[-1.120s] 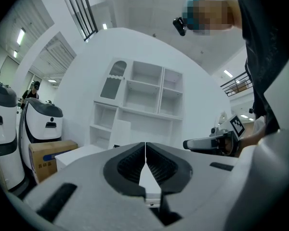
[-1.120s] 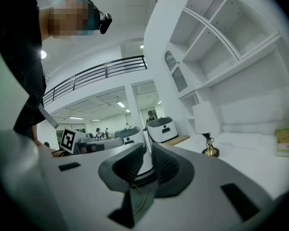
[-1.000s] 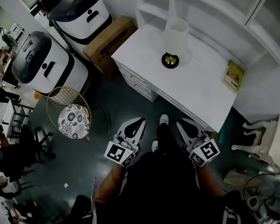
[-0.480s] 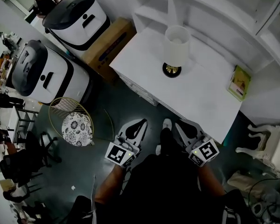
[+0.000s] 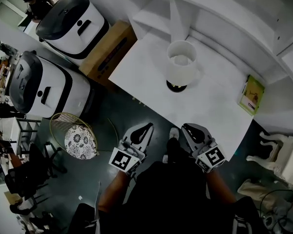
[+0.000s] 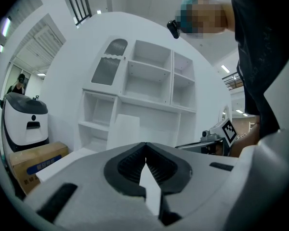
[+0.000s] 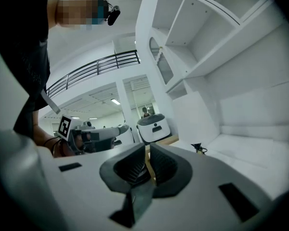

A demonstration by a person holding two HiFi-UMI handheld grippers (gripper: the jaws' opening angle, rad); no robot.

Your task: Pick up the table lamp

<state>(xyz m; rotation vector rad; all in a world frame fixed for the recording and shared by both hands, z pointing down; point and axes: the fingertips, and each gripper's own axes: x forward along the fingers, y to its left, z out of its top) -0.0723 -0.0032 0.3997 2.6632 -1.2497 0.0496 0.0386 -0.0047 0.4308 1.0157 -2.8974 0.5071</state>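
Both pairs of jaws closed and empty, well short of the table lamp

The left gripper (image 5: 145,128) and right gripper (image 5: 186,128) are held side by side close to the person's body, each with its jaws pressed together on nothing, probably because the reach proper has not begun; the table lamp (image 5: 181,67) stands upright on the white table (image 5: 219,106), well ahead of both jaws and roughly between the lines they point along; the jaws will need to part before either can take hold of it.

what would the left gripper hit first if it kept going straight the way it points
Probably the table lamp, whose white shade stands roughly beyond the left gripper; depth is unclear, so the desk edge could come first.
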